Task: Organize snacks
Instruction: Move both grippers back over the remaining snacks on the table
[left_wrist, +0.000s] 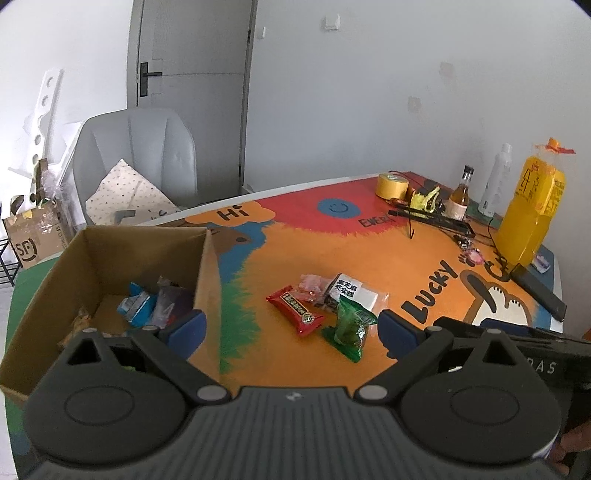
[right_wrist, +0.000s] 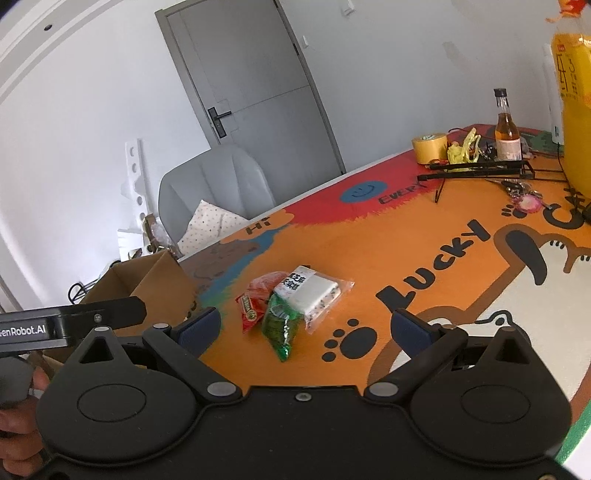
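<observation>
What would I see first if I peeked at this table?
The bright orange cartoon tablecloth grabs you first, with a little pile of snacks in its middle. A cardboard box sits left of them, and a tall yellow bag stands at the far right.

— What are you looking at, surface-wise?

— Your cardboard box (left_wrist: 107, 258) is plain brown corrugated board, matt. The green snack packet (left_wrist: 349, 328) and red snack packet (left_wrist: 295, 312) are glossy crinkled plastic film.

— And under them?

— You have a table cover (right_wrist: 369, 258) with a smooth, printed, low-sheen face. Your left gripper (left_wrist: 291, 328) has matt black plastic arms and blue, rubbery-looking pads (left_wrist: 188, 326).
</observation>
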